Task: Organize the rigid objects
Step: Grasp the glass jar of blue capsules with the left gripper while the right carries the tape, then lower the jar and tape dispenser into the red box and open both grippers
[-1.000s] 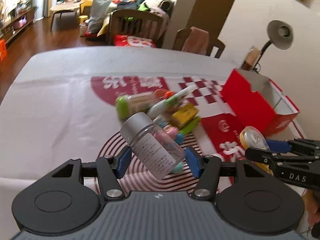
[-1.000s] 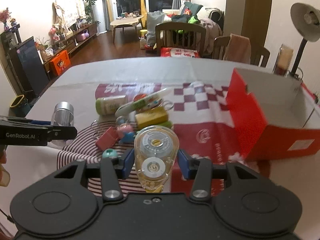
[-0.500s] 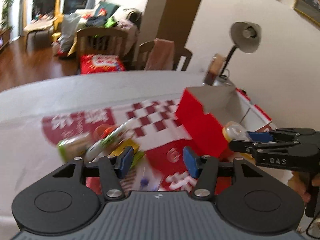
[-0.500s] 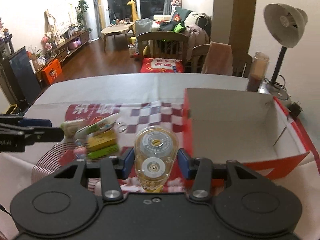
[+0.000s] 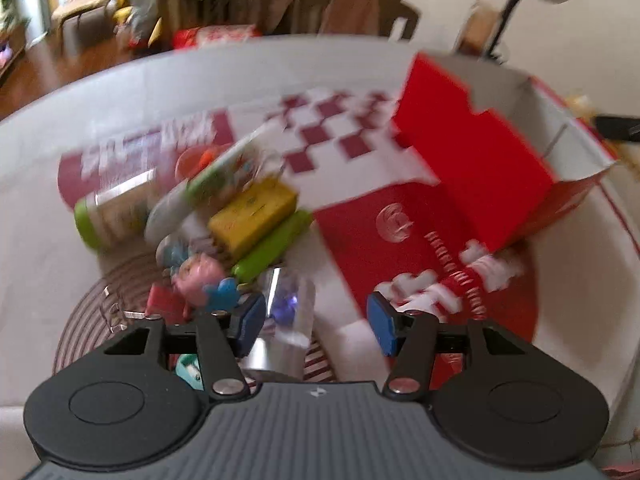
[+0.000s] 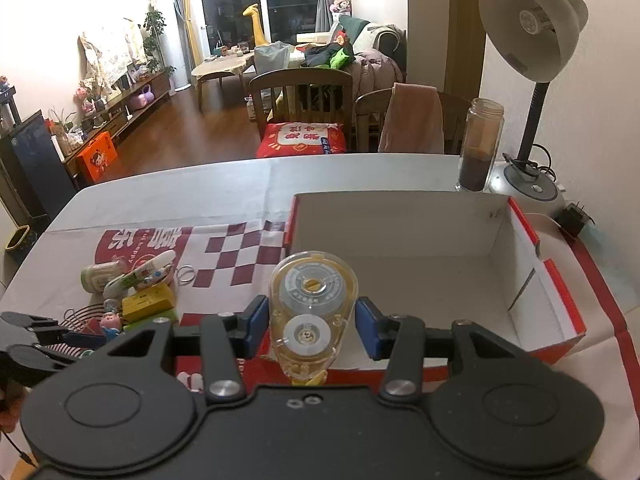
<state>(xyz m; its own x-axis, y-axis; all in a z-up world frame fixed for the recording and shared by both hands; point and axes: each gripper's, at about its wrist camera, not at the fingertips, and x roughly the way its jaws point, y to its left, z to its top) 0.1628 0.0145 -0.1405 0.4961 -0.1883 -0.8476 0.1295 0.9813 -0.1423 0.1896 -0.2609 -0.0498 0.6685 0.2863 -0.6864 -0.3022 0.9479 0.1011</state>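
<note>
My right gripper [image 6: 311, 323] is shut on a clear yellow correction tape dispenser [image 6: 312, 304] and holds it over the near wall of the open red box [image 6: 520, 320]. My left gripper [image 5: 316, 322] is open; a clear glass bottle [image 5: 280, 320] lies blurred just beside its left pad, not held. The pile beyond it holds a yellow box [image 5: 252, 216], a green stick [image 5: 272, 252], a white tube [image 5: 200, 184], a green-capped jar [image 5: 108, 216] and small pink and blue figures [image 5: 200, 276]. The left wrist view is motion-blurred. The red box also shows there [image 5: 480, 168].
A desk lamp [image 6: 532, 40] and a tall glass jar [image 6: 480, 148] stand behind the box at the table's far right. A black plug [image 6: 576, 220] lies right of the box. Chairs [image 6: 304, 96] stand beyond the far edge. The left gripper shows low left in the right wrist view [image 6: 32, 340].
The left gripper let go of the glass bottle, swung toward the box and came back to the pile. The right gripper carried the tape dispenser rightward, up to the box.
</note>
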